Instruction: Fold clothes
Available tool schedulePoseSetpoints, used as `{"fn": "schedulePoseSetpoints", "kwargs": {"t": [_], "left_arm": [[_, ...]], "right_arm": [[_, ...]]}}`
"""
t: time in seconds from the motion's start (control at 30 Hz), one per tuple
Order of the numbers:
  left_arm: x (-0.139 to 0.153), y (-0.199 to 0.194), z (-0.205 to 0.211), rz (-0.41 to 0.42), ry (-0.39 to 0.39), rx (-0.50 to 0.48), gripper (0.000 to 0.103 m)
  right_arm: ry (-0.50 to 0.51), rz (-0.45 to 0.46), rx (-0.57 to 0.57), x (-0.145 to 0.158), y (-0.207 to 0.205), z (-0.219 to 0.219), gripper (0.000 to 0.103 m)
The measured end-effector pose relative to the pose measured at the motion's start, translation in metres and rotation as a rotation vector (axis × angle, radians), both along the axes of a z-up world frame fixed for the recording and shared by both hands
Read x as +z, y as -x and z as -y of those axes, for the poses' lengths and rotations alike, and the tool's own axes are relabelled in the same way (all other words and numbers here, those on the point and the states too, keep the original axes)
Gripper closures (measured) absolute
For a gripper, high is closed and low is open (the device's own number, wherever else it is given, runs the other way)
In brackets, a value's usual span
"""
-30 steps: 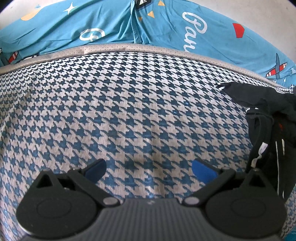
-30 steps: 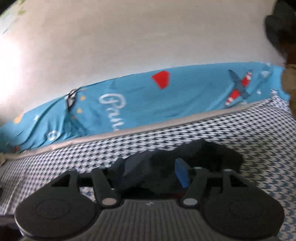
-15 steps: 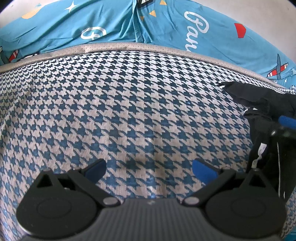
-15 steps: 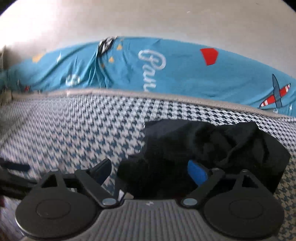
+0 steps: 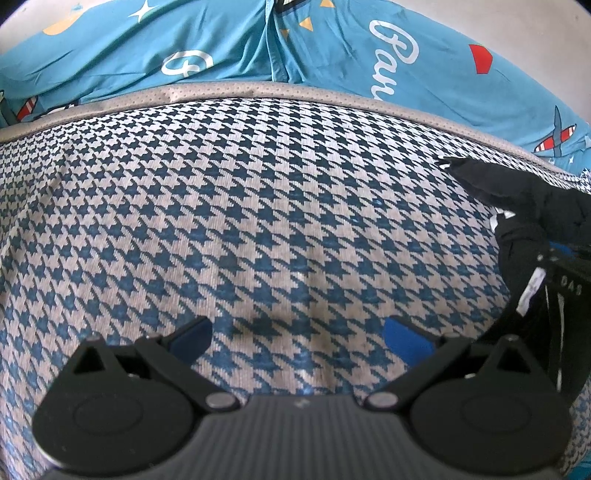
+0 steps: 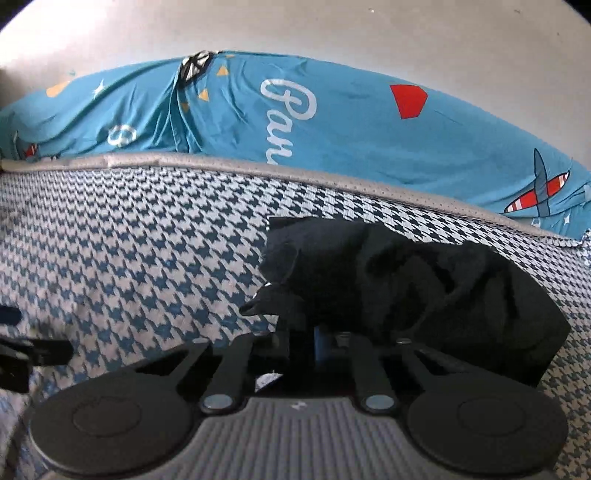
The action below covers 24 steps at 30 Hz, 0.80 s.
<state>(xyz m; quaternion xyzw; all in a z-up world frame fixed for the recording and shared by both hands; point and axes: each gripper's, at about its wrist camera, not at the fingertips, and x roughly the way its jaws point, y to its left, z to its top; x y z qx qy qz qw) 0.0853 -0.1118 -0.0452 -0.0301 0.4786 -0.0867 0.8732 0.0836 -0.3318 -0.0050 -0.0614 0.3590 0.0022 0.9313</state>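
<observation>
A crumpled black garment [image 6: 413,280] lies on the houndstooth mattress [image 6: 147,258]. My right gripper [image 6: 310,343] is shut on the garment's near edge, and cloth hides the fingertips. In the left wrist view the same black garment [image 5: 532,206] sits at the far right, with a white label showing. My left gripper [image 5: 299,332] is open and empty, low over the bare houndstooth mattress [image 5: 258,206], well left of the garment. The left gripper's fingers [image 6: 22,347] show at the left edge of the right wrist view.
A blue printed quilt [image 5: 332,48] with lettering and planes lies bunched along the far side of the mattress, also in the right wrist view [image 6: 332,122]. A grey piped mattress edge [image 5: 258,90] runs in front of it. A pale wall [image 6: 332,29] stands behind.
My right gripper has swung down to the black garment and shut on its near edge. The left gripper has stayed open and almost still.
</observation>
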Motion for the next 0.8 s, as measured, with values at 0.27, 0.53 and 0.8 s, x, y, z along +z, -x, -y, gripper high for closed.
{"fn": "schedulePoseSetpoints", "kwargs": {"t": [0.27, 0.53, 0.8], "left_arm": [[0.004, 0.001, -0.004, 0.009, 0.019, 0.011, 0.0], [0.01, 0.001, -0.016, 0.014, 0.053, 0.034, 0.0], [0.016, -0.002, -0.031, 0.014, 0.088, 0.075, 0.0]], "right_arm": [[-0.191, 0.101, -0.001, 0.028, -0.009, 0.002, 0.094], [-0.341, 0.171, 0.011, 0.048, -0.028, -0.013, 0.094], [-0.448, 0.254, 0.042, 0.064, -0.051, -0.025, 0.094]]}}
